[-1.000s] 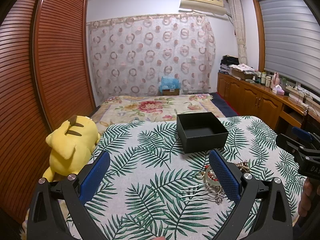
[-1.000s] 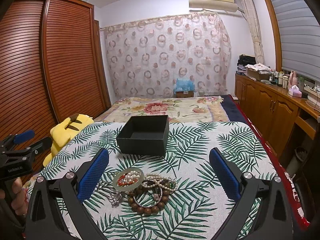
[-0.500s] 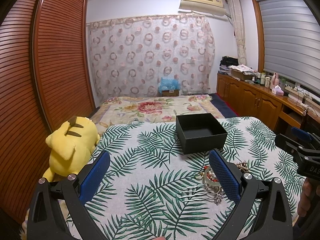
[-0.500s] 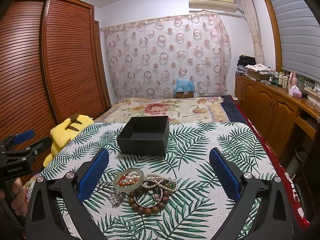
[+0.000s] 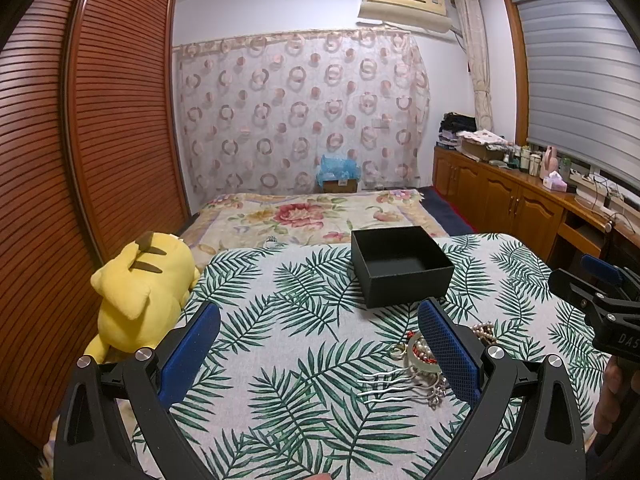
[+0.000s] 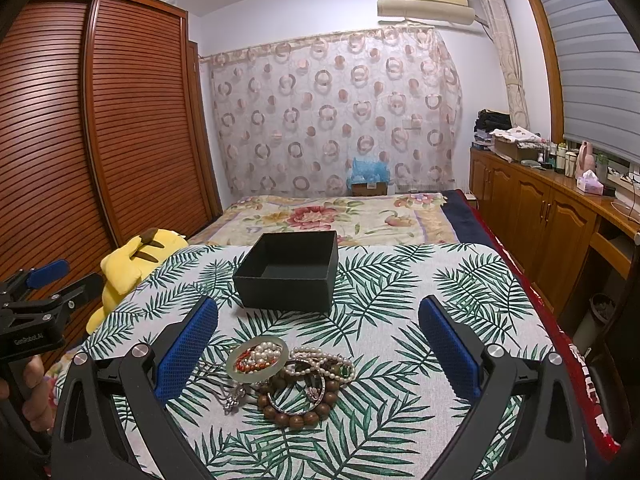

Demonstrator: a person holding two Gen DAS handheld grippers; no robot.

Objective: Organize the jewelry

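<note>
An open, empty black box [image 6: 289, 276] stands on the leaf-print cloth; it also shows in the left wrist view [image 5: 401, 264]. In front of it lies a pile of jewelry [image 6: 290, 376]: a pale jade bangle [image 6: 257, 359] with pearl and red beads inside, pearl strands [image 6: 324, 360], a brown wooden bead bracelet [image 6: 298, 404] and a silver hair comb [image 5: 390, 384]. My right gripper [image 6: 318, 354] is open, above the pile. My left gripper [image 5: 320, 354] is open and empty, left of the pile [image 5: 420, 360], its right finger hiding part of it.
A yellow plush toy [image 5: 138, 292] lies at the cloth's left edge. A floral bedspread [image 6: 332, 216] stretches behind the box. Wooden cabinets [image 6: 540, 224] with bottles run along the right; a slatted wardrobe [image 6: 100, 140] stands left.
The left wrist view has shifted very slightly; the box sits a touch higher and left in it. The right gripper and the jewelry have not moved.
</note>
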